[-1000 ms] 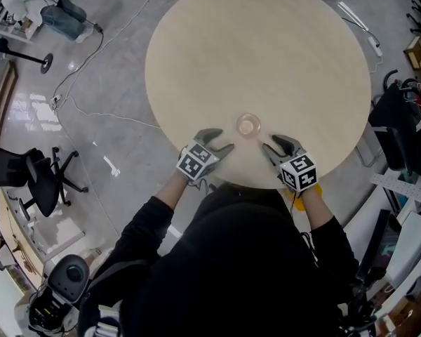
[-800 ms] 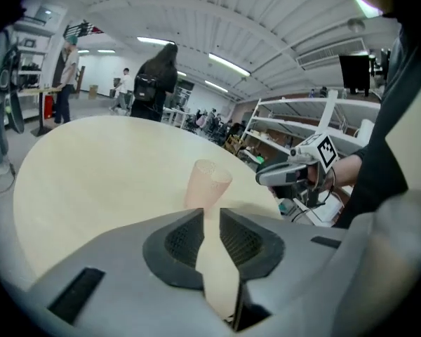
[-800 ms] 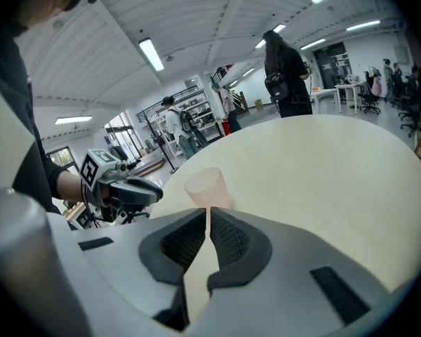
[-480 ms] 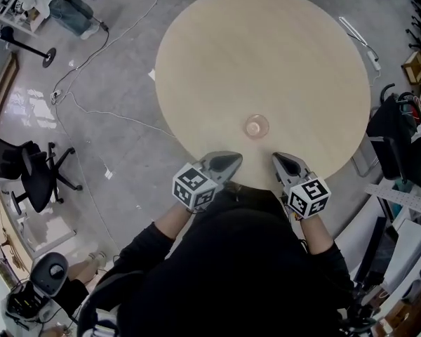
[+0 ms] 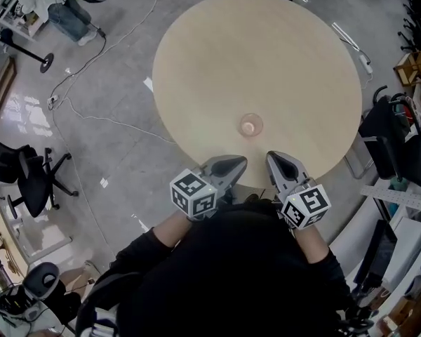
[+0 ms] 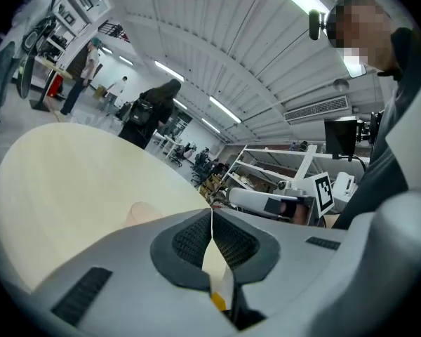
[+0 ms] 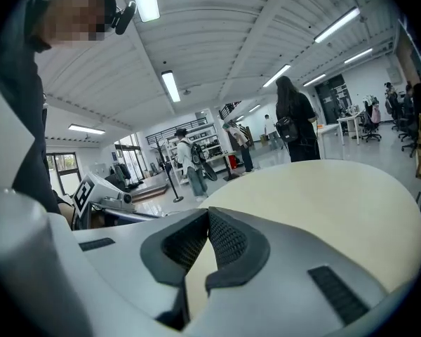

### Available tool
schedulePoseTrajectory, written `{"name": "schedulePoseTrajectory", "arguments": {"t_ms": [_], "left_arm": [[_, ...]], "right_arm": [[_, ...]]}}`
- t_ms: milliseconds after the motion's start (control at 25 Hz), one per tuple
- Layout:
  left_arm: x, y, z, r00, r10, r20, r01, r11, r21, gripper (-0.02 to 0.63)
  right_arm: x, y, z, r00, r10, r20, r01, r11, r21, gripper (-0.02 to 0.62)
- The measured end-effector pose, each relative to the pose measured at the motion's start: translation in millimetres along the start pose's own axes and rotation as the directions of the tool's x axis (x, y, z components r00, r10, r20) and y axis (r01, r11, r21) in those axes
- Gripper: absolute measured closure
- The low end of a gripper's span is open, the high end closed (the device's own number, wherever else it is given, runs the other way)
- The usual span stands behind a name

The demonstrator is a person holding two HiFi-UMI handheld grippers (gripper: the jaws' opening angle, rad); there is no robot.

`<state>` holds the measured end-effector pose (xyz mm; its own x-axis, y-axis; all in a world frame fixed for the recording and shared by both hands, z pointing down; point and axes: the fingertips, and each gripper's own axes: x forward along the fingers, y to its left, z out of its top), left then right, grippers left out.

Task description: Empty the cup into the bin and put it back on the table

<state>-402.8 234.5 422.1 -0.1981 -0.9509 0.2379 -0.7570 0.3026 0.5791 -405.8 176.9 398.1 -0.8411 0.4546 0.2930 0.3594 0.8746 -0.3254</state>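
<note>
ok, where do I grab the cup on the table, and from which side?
Probably its side wall, below the rim, coming in level from the near table edge. The cup stands upright, mouth up, alone, just ahead of the shut right gripper.

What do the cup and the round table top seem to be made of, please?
The cup looks like clear, glossy plastic, possibly glass: the table's colour shows through it. The table top looks like pale matte laminate or wood veneer: even beige, no glare, no grain that I can make out.
</note>
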Motion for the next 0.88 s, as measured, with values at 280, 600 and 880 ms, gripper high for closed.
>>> {"name": "schedulePoseTrajectory", "arguments": {"t_ms": [280, 600, 880], "left_arm": [[5, -38, 7, 0.997, 0.056, 0.052, -0.057, 0.998, 0.028, 0.581], [9, -89, -28, 0.995, 0.102, 0.009, -0.102, 0.993, 0.058, 0.581], [21, -134, -58, 0.993, 0.115, -0.006, -0.114, 0.989, 0.092, 0.581]], "right_arm": [[-37, 8, -1, 0.998, 0.045, 0.044, -0.045, 0.999, -0.008, 0.580], [-90, 14, -18, 0.994, 0.073, 0.076, -0.074, 0.997, 0.008, 0.579], [-138, 10, -33, 0.994, 0.063, 0.090, -0.063, 0.998, -0.013, 0.580]]}}
